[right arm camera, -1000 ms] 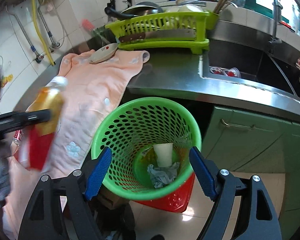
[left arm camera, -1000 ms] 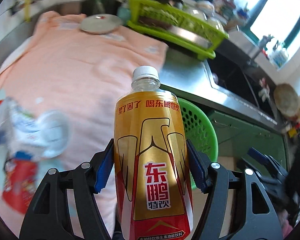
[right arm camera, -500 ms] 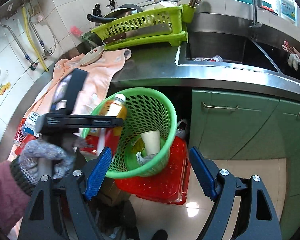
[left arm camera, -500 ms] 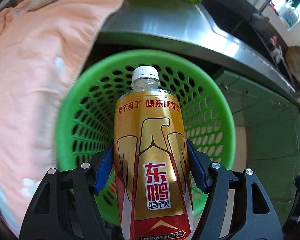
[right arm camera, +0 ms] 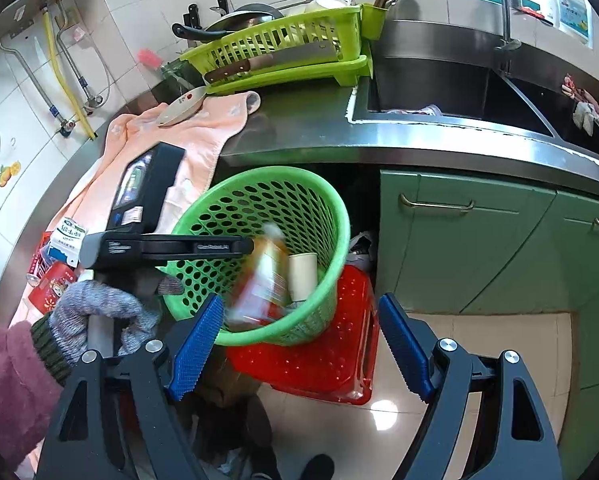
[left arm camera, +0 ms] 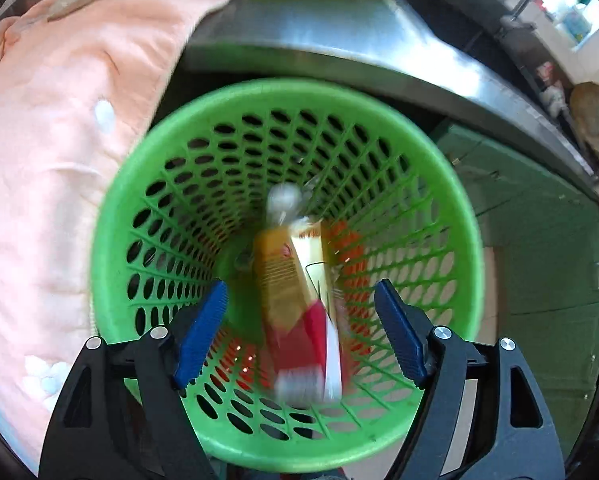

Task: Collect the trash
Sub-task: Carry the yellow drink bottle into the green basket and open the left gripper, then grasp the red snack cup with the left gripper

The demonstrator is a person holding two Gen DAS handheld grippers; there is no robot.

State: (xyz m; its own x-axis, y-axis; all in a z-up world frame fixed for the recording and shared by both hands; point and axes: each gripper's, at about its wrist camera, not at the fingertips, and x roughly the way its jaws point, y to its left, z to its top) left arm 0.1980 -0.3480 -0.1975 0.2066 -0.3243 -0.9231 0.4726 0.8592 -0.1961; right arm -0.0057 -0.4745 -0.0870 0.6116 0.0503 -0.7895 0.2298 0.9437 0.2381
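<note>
The bottle (left arm camera: 295, 300) is out of the left tool (left arm camera: 299, 334) now; half a second ago it sat clamped between the blue pads, and here it is a gold-and-red smear inside the green basket (left arm camera: 465, 264), cap end pointing away toward the bottom. In the left wrist view the jaws are opening, both pads clear of the bottle, nothing gripped. The label is too blurred to read, and what lies under the bottle is hidden. A peach towel (left arm camera: 59, 152) covers the desk (left arm camera: 339, 36) on the left.

Over to the right wrist view: the right tool (right arm camera: 301, 346) stands wide apart with nothing in it, held above the floor. A gloved hand (right arm camera: 95, 316) holds the left tool's handle over the basket rim, its tips hidden from this side. The blurred bottle leans beside a paper cup (right arm camera: 302, 276) in the basket, which stands on a red crate (right arm camera: 339, 364). More wrappers (right arm camera: 59, 256) sit on the towel, partly cut off by the tool.
</note>
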